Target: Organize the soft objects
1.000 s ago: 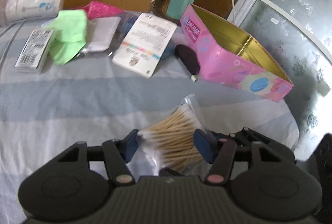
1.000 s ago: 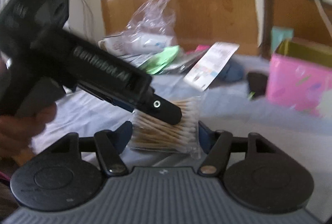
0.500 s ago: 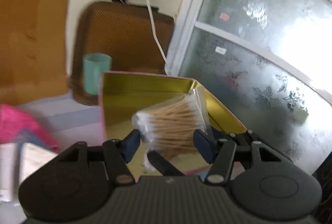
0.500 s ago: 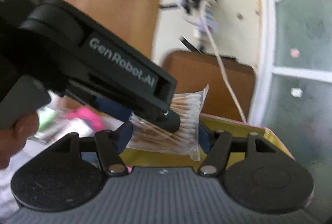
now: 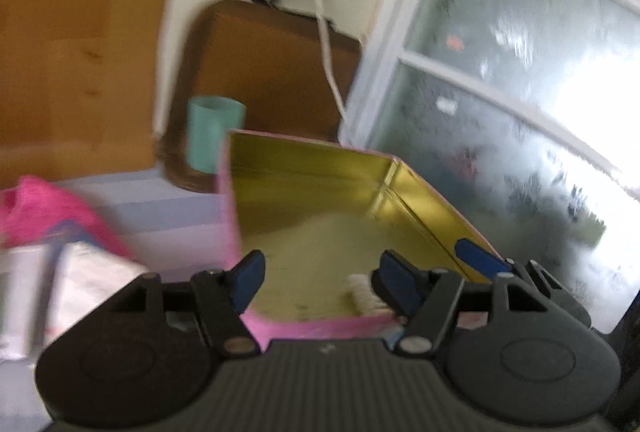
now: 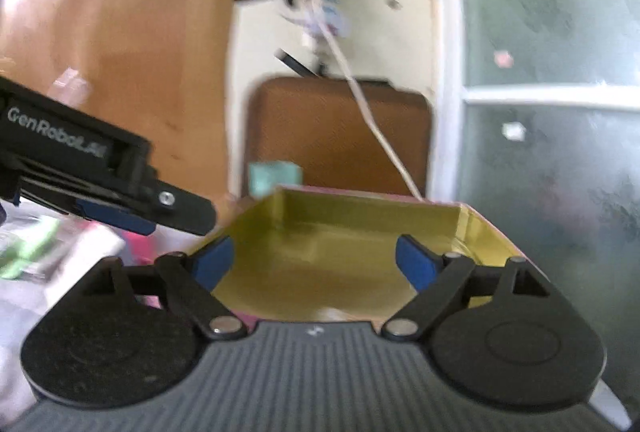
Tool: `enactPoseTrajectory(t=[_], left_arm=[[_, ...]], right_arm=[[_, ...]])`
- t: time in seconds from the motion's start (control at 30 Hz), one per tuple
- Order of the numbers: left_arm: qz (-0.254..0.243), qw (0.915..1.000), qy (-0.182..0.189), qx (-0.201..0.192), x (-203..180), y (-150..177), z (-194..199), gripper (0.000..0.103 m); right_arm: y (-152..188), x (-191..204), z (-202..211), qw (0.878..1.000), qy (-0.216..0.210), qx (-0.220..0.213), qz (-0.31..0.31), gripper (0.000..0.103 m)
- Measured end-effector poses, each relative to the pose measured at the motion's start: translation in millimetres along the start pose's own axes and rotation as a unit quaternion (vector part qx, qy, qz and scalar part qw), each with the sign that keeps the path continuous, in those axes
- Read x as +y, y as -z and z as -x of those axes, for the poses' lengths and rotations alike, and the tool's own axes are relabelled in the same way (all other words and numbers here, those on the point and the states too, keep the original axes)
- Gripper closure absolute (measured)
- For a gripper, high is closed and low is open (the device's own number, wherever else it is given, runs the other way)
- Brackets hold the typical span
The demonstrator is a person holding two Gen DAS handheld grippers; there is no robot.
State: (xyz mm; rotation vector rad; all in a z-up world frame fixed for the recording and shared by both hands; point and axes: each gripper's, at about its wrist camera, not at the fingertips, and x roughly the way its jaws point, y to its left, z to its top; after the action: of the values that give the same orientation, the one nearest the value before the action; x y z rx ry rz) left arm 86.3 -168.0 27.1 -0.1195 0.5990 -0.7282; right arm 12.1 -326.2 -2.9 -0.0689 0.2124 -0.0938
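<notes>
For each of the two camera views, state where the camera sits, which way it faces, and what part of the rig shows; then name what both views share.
Left wrist: sits on the left gripper, looks along its open fingers into the pink tin; swab tips show beside its right pad.
Right wrist: sits on the right gripper, open, facing the same tin; the left gripper crosses its left side.
Shared: tin, teal cup, brown chair, frosted window.

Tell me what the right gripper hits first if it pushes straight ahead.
Probably the pink box: the right gripper, jaws open, points into its gold interior, so it would likely meet the floor or far wall. Depth is unclear.
</notes>
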Motion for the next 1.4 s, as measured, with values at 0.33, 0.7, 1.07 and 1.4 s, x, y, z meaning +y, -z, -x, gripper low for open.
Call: enactPoseTrajectory(t=[0.33,0.7,1.07,1.4], left_arm=[[0.108,0.959,-0.254,-0.064,171,89,154,0.037],[0.146,0.8883,-0.405,-0.159,224,122,207,0.026],[0.139,0.893,-0.384,-0.188,220,127,213,0.02],[0.149,0.9225,-0.331,-0.132,228,124,204,0.015]], right_arm=[[-6,143,-5,0.97,-0.227,0.049,0.065,0.061],[-9,299,-65,0.95,-0.267,0.154,0.055,0.014],[13,327,-89,0.937,-0.26,0.224,0.071,0.059],[30,241,-9,0.923,-0.293,0.196,0.155,0.089]])
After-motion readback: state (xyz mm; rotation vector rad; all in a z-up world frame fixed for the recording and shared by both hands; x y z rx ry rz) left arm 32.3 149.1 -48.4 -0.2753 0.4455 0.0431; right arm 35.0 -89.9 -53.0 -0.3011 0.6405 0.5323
